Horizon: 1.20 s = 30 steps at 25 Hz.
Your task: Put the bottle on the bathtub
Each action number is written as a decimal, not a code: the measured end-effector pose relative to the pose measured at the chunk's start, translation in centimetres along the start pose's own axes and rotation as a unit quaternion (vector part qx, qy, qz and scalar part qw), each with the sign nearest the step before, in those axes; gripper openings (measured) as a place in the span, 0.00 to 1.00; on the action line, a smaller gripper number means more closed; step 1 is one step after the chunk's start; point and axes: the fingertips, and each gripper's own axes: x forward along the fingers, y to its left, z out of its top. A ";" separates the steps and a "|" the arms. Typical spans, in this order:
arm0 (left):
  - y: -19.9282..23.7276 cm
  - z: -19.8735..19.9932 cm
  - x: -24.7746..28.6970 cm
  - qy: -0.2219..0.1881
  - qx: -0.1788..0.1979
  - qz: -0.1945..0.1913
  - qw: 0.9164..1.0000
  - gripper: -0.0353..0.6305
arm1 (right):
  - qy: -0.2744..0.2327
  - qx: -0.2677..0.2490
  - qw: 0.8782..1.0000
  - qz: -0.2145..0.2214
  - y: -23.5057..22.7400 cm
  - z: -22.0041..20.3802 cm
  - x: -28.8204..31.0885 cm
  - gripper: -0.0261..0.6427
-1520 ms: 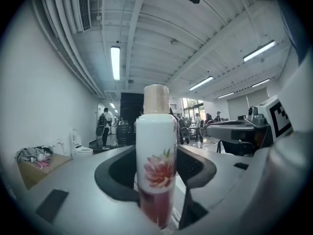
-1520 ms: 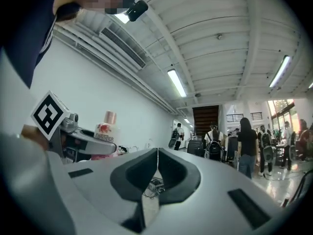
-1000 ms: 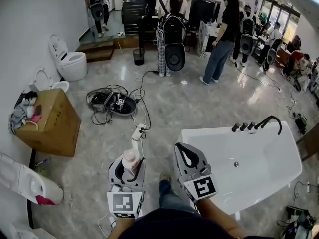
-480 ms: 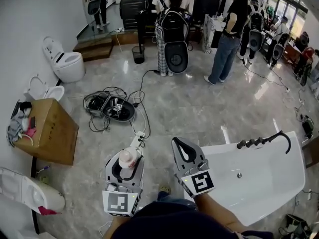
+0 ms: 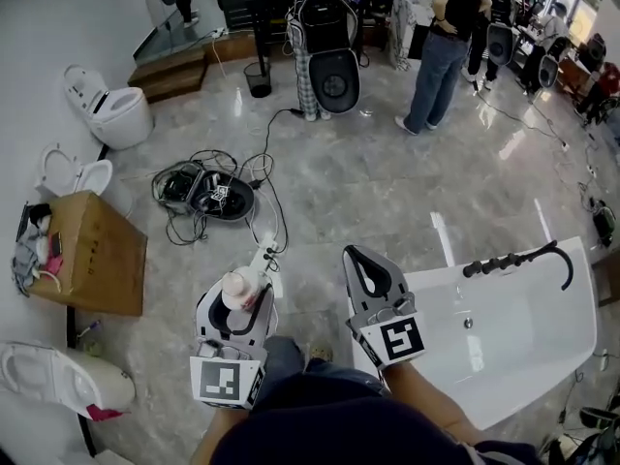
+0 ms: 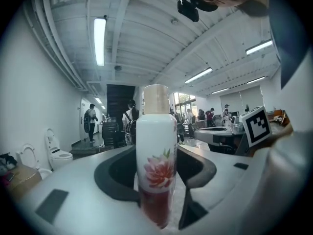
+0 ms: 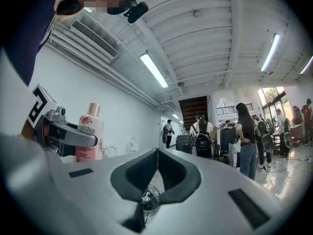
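Observation:
A white bottle [image 6: 156, 158] with a pink flower print and a pale pink cap stands upright between the jaws of my left gripper [image 5: 242, 303], which is shut on it; the bottle [image 5: 239, 290] shows cap-up in the head view and the bottle [image 7: 90, 138] shows at the left of the right gripper view. My right gripper [image 5: 371, 277] is shut with nothing in it, its tips meeting over the floor beside the left end of the white bathtub [image 5: 523, 342]. A black faucet [image 5: 518, 258] runs along the tub's far rim.
A tangle of cables and gear [image 5: 208, 194] lies on the marble floor ahead. A cardboard box [image 5: 85, 253] and toilets [image 5: 105, 109] stand at the left. Several people [image 5: 453, 37] with backpack rigs stand at the back.
The view has tilted further down and the tub has shifted right and lower in the picture. Both grippers keep their pose, the left still holding the bottle.

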 end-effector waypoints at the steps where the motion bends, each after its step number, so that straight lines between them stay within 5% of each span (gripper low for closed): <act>1: 0.0 -0.1 0.6 0.004 -0.001 -0.006 1.000 0.41 | 0.007 0.004 1.000 -0.010 -0.6 -0.5 -0.2 0.08; 5: -1.1 -0.1 4.3 0.006 0.005 -0.041 0.999 0.41 | 0.007 -0.017 0.999 -0.051 -4.3 -0.6 -1.5 0.08; 9: -1.9 -0.4 10.7 0.008 0.014 -0.118 0.993 0.41 | 0.002 -0.046 0.990 -0.132 -8.7 -0.9 -2.3 0.08; 14: -5.3 0.0 18.1 -0.006 0.058 -0.259 0.964 0.41 | 0.030 -0.045 0.967 -0.247 -14.0 -2.7 -4.1 0.08; 21: -12.1 0.4 25.0 -0.025 0.079 -0.449 0.890 0.41 | 0.050 -0.048 0.910 -0.408 -18.8 -3.9 -7.0 0.08; 30: -20.0 -0.8 26.1 -0.036 0.103 -0.663 0.740 0.41 | 0.085 -0.035 0.801 -0.591 -16.4 -6.1 -11.5 0.08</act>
